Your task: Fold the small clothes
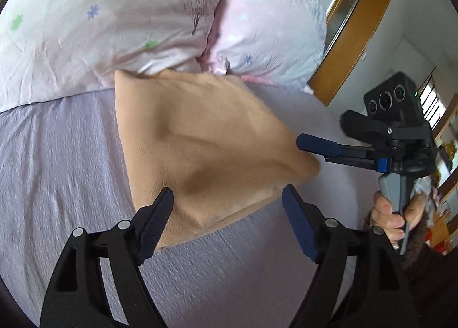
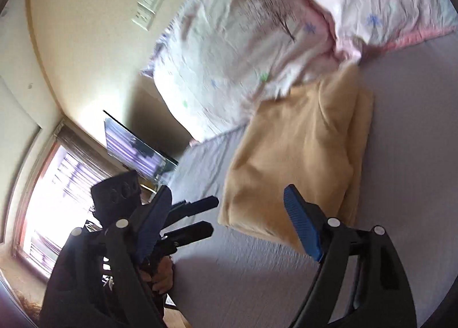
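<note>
A folded tan fleece garment (image 1: 200,145) lies on the lilac bedsheet (image 1: 63,162), its far corner against the pillows. My left gripper (image 1: 227,199) is open and empty, its jaws spread just above the garment's near corner. My right gripper (image 1: 310,147) reaches in from the right beside the garment's right corner, held by a hand (image 1: 392,213). In the right wrist view the right gripper (image 2: 229,199) is open and empty over the garment's near edge (image 2: 297,156). The left gripper (image 2: 206,216) shows there at the left, open, beside the garment.
Two pale pink floral pillows (image 1: 120,22) lie at the head of the bed. A wooden headboard or cabinet (image 1: 349,39) stands at the right. In the right wrist view a wall with a switch plate (image 2: 147,10), a window (image 2: 51,185) and a screen (image 2: 134,150) lie beyond the bed edge.
</note>
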Tool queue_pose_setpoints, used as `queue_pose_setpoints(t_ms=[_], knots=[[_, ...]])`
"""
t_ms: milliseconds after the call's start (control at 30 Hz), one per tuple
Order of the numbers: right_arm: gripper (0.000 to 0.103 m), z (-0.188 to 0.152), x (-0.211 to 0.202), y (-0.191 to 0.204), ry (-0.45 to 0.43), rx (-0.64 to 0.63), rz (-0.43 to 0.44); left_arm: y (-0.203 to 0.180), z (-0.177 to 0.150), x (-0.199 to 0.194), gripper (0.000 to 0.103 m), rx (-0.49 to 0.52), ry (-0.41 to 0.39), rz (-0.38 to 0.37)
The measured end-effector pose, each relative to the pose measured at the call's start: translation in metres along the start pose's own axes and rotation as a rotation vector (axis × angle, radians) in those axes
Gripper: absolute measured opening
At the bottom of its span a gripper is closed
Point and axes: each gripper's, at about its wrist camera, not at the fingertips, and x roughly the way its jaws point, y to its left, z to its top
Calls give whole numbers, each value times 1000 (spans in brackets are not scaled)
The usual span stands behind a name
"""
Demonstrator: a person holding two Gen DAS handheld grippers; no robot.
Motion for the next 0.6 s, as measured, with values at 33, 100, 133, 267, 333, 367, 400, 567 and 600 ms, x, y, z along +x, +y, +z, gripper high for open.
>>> queue_pose_setpoints(t_ms=[33,100,133,267,333,367,400,567,600], knots=[[81,0,6,-12,10,36,-68,1,-2,7,79,1,24,21],[80,-2,16,-33,54,86,-173,1,-8,22,79,21,67,62],[79,-4,12,-35,43,97,-151,0,-11,23,79,34,65,72],[97,-15,-22,-2,-47,-25,-222,2,-19,0,90,16,6,50],[101,-29,-40,15,-129,-106,-331,7,-26,-14,102,0,-30,106],[101,-36,-43,21,-150,-129,-398,9,-32,-19,102,-4,-37,157],[101,-44,-44,25,-154,-142,-499,11,-35,-20,102,-7,-29,194],[101,-68,-15,27,-60,-190,-672,12,-47,-9,102,9,67,341],[101,-73,-7,26,-33,-197,-678,12,-48,-6,102,9,81,345]])
